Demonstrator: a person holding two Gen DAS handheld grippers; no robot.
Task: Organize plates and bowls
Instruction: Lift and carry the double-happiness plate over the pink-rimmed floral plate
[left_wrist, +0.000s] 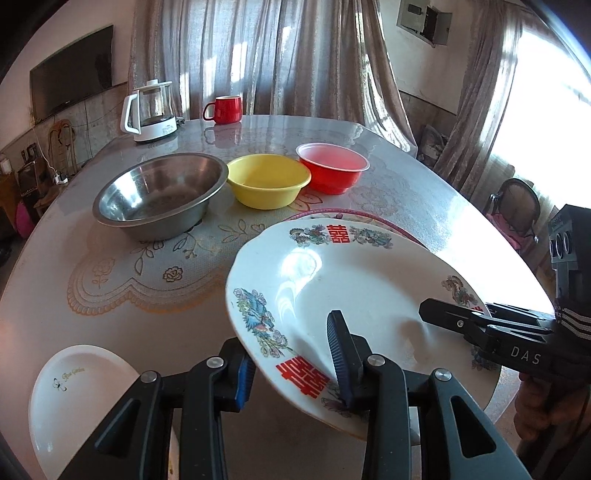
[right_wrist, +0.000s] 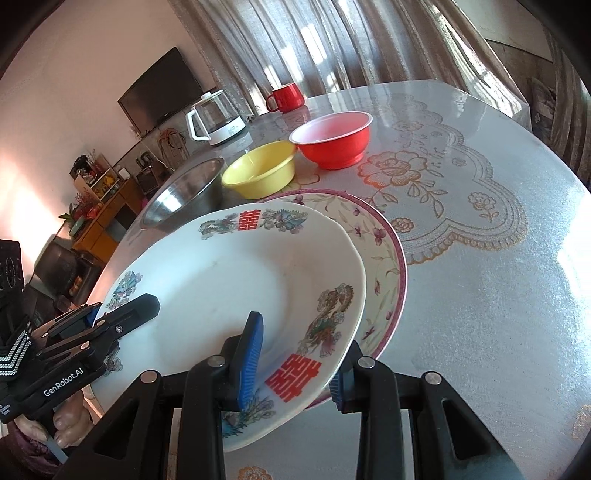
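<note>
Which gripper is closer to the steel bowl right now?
Left. The left gripper clamps the white plate on its edge toward the steel bowl; the right gripper clamps the plate's opposite edge, farther from the bowl.

Plates up front, bowls lined up behind!

The dragon plate (left_wrist: 354, 280) sits tilted over the bordered plate (right_wrist: 384, 258) at the near table (left_wrist: 110, 295) edge. Behind them runs a row: steel bowl (left_wrist: 159, 195) left, middle bowl (left_wrist: 267, 181) beside it, rightmost bowl (left_wrist: 332, 168). Further back stand the kettle (left_wrist: 151, 110) and mug (left_wrist: 223, 109). A small plate (left_wrist: 81, 391) lies near-left.
</note>
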